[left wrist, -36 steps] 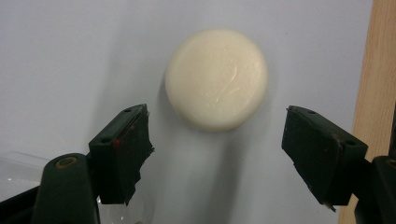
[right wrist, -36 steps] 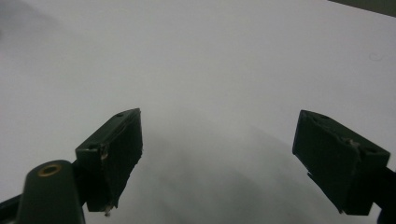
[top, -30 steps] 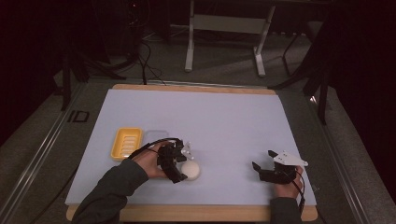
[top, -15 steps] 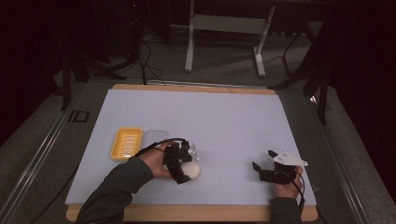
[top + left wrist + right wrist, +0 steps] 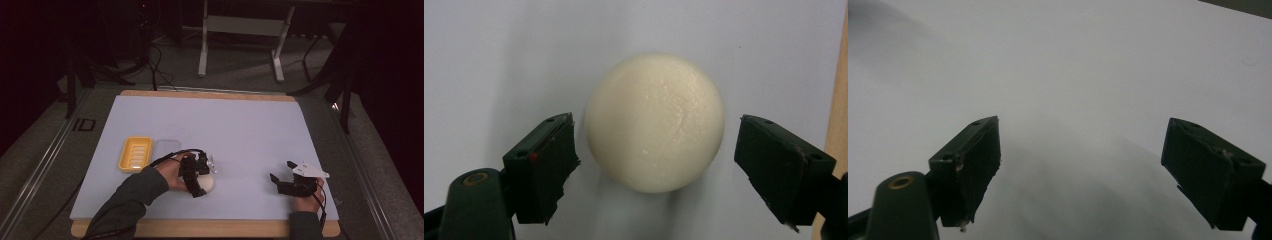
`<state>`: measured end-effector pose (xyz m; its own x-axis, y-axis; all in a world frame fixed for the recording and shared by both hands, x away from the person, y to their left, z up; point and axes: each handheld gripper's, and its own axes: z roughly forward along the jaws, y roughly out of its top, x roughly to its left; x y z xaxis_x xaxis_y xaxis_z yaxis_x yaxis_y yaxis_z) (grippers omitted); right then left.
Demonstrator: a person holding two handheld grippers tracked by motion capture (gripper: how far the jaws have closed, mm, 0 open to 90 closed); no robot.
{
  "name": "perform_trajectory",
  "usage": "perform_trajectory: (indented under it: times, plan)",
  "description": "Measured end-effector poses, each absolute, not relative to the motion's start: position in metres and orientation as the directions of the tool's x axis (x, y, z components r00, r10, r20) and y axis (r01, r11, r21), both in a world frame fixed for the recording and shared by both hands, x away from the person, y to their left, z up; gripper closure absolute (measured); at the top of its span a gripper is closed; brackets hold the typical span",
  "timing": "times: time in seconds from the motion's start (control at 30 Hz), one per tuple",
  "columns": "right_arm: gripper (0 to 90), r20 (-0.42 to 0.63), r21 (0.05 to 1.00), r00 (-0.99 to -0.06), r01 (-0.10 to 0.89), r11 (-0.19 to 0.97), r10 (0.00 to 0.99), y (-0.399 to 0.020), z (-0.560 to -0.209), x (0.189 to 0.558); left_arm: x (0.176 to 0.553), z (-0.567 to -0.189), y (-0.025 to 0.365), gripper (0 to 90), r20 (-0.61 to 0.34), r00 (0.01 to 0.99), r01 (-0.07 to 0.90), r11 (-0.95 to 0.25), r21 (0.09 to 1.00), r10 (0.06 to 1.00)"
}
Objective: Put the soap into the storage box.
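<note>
A round cream soap bar [image 5: 655, 122] lies on the white table sheet [image 5: 240, 130], near the front left [image 5: 207, 184]. My left gripper [image 5: 198, 181] is over it, pointing down. In the left gripper view its jaws [image 5: 656, 131] stand either side of the soap with a gap on both sides. They have just been opening, and the pads do not touch the soap. My right gripper [image 5: 281, 171] rests near the front right, open, with only bare sheet between its jaws [image 5: 1083, 131].
A yellow ribbed soap dish [image 5: 135, 154] sits left of my left hand, with a clear flat tray [image 5: 167, 149] beside it. The wooden table edge [image 5: 210, 227] runs along the front. Dark floor and a metal stand [image 5: 240, 30] lie beyond the table.
My left hand has edged slightly to the right and lower over the soap. The soap and my right gripper have stayed where they were.
</note>
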<state>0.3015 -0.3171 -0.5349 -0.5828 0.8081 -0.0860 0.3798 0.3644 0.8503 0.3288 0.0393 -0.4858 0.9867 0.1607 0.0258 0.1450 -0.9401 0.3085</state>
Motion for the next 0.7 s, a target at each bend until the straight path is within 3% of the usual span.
perform_trajectory:
  times: [0.7]
  plan:
    - [15.7, -0.087, 0.848, -0.585, 0.381, 0.368, 0.806, -0.317, -0.535, 0.302, 0.334, -0.496, 0.024, 20.0, 0.023, 0.991, 0.121, -0.966, 0.228, 0.130]
